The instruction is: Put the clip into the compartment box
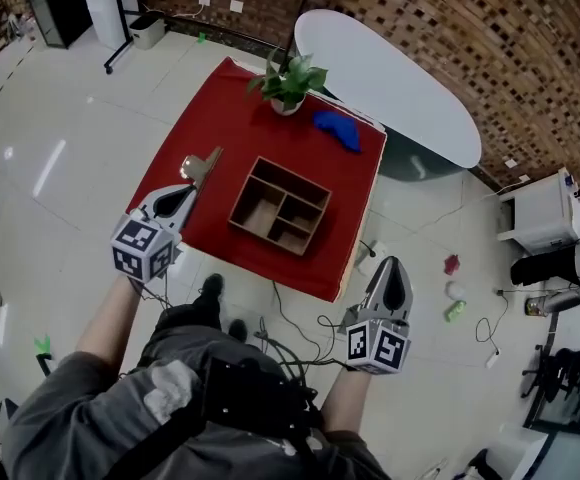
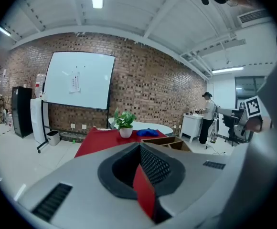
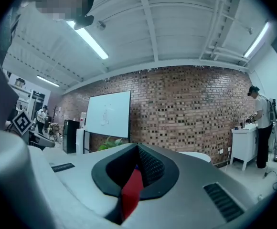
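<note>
Head view places us at the start of the job, as we judge it: nothing is picked up yet, and the reach for the clip is the step in hand. Largest is the square table [image 1: 342, 236], draped in a matte red cloth. At its middle sits the compartment box [image 1: 295, 175], open-topped and made of thin brown board or wood, with straight dividers forming several cells that all look empty. Toward the far edge stand a leafy potted plant [image 1: 288, 83] in a pale pot and a lumpy blue object [image 1: 337, 130]. The clip [image 1: 201, 165] lies on the cloth near the table's left edge, apart from the box and to its left. It is partly shiny and partly tan, and its exact shape is too small to read. Our left gripper [image 1: 182, 196] hovers just short of it, and our right gripper [image 1: 391, 268] hangs off the table's near side. Both gripper views show ribbed black pads clenched together on nothing. Next, we judge, the left jaws must part, then close squarely over the clip.
</note>
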